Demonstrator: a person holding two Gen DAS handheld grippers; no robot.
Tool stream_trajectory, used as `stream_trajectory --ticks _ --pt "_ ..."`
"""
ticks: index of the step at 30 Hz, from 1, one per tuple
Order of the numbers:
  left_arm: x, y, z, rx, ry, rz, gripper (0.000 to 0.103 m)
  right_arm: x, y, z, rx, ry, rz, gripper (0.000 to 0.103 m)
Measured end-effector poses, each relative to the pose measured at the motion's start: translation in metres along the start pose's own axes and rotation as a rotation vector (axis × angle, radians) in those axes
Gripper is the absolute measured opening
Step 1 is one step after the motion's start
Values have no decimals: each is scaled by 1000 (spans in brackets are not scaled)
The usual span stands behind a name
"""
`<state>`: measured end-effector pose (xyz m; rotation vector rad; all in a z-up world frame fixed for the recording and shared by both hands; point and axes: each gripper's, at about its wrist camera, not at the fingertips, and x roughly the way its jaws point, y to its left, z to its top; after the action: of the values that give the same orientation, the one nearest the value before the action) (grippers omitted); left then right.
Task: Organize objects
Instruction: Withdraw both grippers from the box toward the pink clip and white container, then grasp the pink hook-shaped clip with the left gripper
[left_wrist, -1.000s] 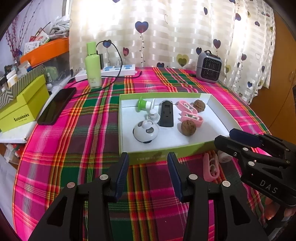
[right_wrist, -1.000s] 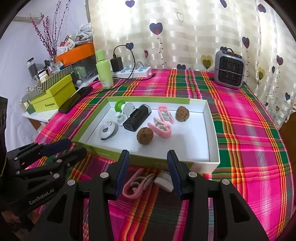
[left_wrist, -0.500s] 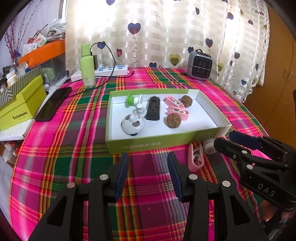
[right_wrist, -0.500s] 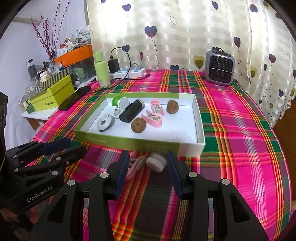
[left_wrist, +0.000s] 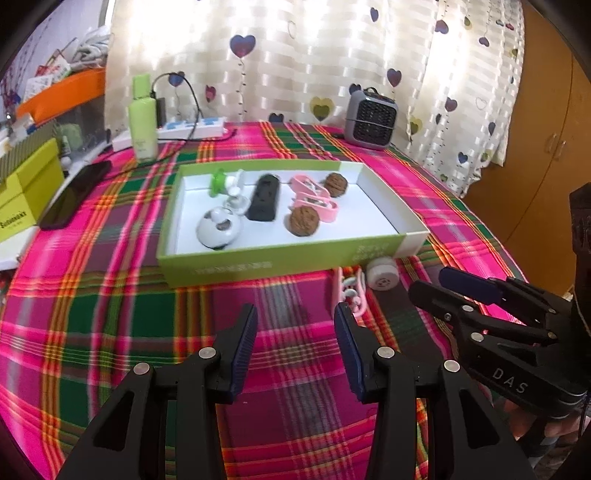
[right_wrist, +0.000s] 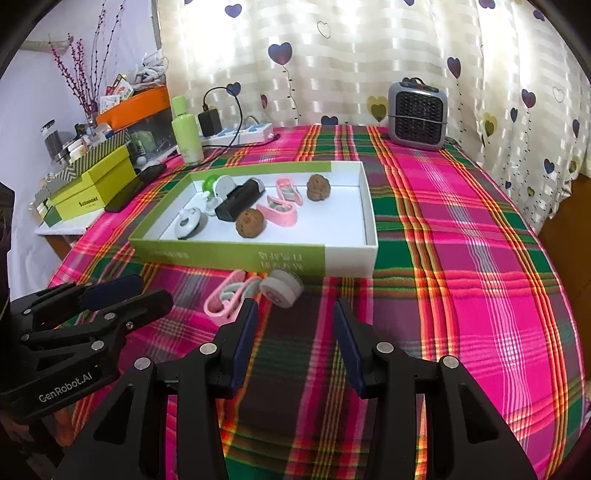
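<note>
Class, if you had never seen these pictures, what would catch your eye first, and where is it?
The pink-and-green plaid tablecloth fills the scene. At its centre sits a green-and-white tray holding small items. In front of the tray, a pink clip and a white disc lie outside it.

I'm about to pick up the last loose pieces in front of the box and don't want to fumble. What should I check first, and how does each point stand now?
1. Right gripper open and empty: ok.
2. Left gripper open and empty: ok.
3. White round piece free to grasp: cannot tell; it lies close against the box wall and may touch the pink clip.
4. Right gripper lined up with the white round piece: ok, it sits just ahead of the fingers.
5. Free room in the box: ok, the right part of the floor is bare.
6. Left gripper out of the right one's path: ok, it is off to the left.
</note>
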<state>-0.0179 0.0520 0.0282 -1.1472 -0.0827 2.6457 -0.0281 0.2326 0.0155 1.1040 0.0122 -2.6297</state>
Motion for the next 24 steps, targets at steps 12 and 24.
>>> stream_trajectory --ticks 12,24 --pt "20 -21 0 39 35 -39 43 -2 -17 -2 45 -7 -17 43" --pt "40 -28 5 52 79 -36 43 2 -24 -2 52 8 -17 43"
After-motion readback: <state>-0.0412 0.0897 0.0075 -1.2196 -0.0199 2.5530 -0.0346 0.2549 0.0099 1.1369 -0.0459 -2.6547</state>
